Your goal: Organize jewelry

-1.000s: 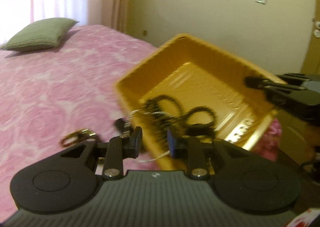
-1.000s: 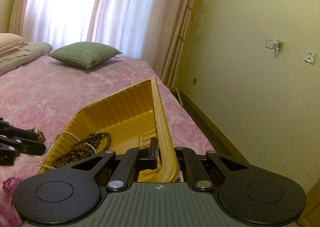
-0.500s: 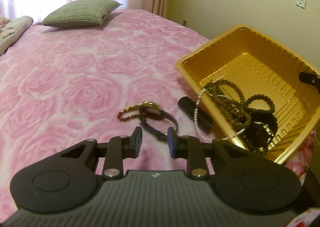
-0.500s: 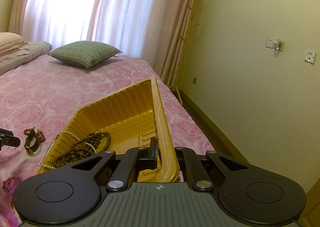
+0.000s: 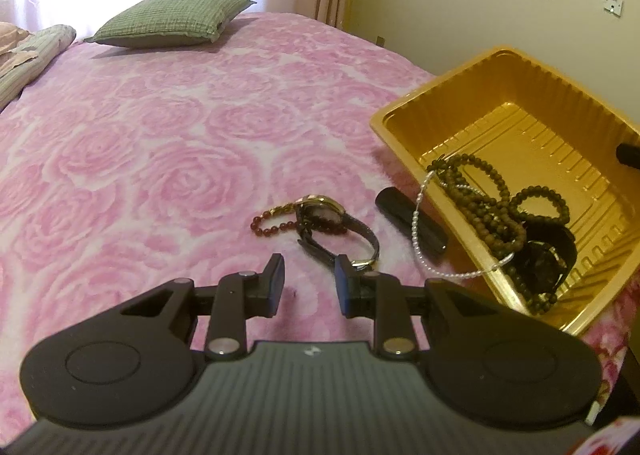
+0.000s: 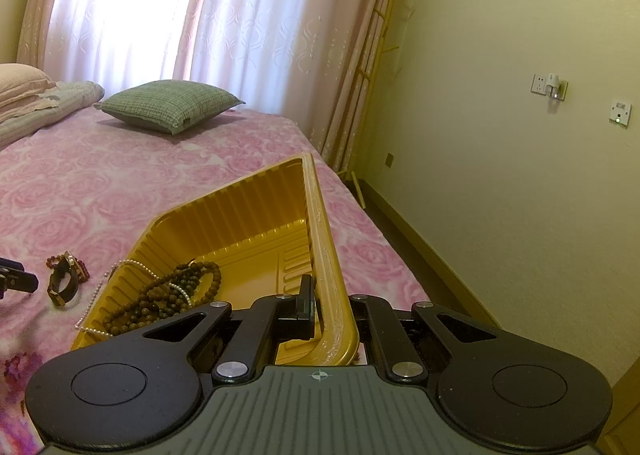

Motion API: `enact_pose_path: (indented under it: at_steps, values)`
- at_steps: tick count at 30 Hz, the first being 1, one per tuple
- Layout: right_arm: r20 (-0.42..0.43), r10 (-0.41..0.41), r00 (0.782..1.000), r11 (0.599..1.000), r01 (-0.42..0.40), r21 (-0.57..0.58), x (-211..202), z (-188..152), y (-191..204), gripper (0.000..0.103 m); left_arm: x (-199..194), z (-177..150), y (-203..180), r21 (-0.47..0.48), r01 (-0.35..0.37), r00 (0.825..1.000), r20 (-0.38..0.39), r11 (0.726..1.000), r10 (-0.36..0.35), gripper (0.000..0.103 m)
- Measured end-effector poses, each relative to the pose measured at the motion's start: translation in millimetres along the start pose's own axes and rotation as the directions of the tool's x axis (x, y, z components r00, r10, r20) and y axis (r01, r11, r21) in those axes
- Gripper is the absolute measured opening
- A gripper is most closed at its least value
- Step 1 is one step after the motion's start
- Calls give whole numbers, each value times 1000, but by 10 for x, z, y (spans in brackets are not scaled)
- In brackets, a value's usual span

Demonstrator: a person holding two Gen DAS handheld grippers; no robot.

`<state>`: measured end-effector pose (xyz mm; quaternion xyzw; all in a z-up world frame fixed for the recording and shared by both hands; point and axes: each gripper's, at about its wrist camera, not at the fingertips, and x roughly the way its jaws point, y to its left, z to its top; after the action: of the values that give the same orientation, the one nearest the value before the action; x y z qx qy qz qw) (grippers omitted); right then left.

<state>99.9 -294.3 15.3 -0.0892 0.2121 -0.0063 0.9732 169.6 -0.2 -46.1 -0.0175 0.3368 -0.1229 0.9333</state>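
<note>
Ribbed yellow plastic tray [image 5: 516,67] holding dark wooden bead strands [image 5: 486,211], black watch [image 5: 544,255], pearl string [image 5: 420,215] draped over rim, right tongs [image 6: 320,313] clamped on tray wall, left tongs [image 5: 309,283] narrowly parted, empty.

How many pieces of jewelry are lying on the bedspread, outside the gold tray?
2: a wristwatch and a dark red bead bracelet touching it, both just ahead of the left gripper. The black tube beside the tray isn't counted.

the right gripper [image 6: 326,311] is seen clamped on the near rim of a yellow tray [image 6: 240,211], which is tipped up on a pink rose bedspread [image 6: 120,175]. brown bead strands [image 6: 168,295] and a pearl chain [image 6: 94,311] are gathered in its low corner. a watch [image 6: 62,287] is lain just left of it.
</note>
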Motion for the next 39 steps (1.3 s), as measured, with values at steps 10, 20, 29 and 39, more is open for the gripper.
enact_pose_path:
  at_steps: [10,20,29,39]
  values:
    - [0,-1,1000,1000,1,-1,-2,-3,-7,6,79,15,-61,-8,24,1000,11,1000,-24,24]
    - [-6,-2,1000,1000,2,0,14,-21,-26,6,227,85,-309,72,45,999,16,996,-46,36]
    - [-13,-5,1000,1000,5,4,33,-34,-37,6,295,73,-336,169,40,999,-18,985,-37,14]
    - [-17,-3,1000,1000,3,10,39,-37,-58,6,102,126,-153,145,38,999,0,989,-38,6]
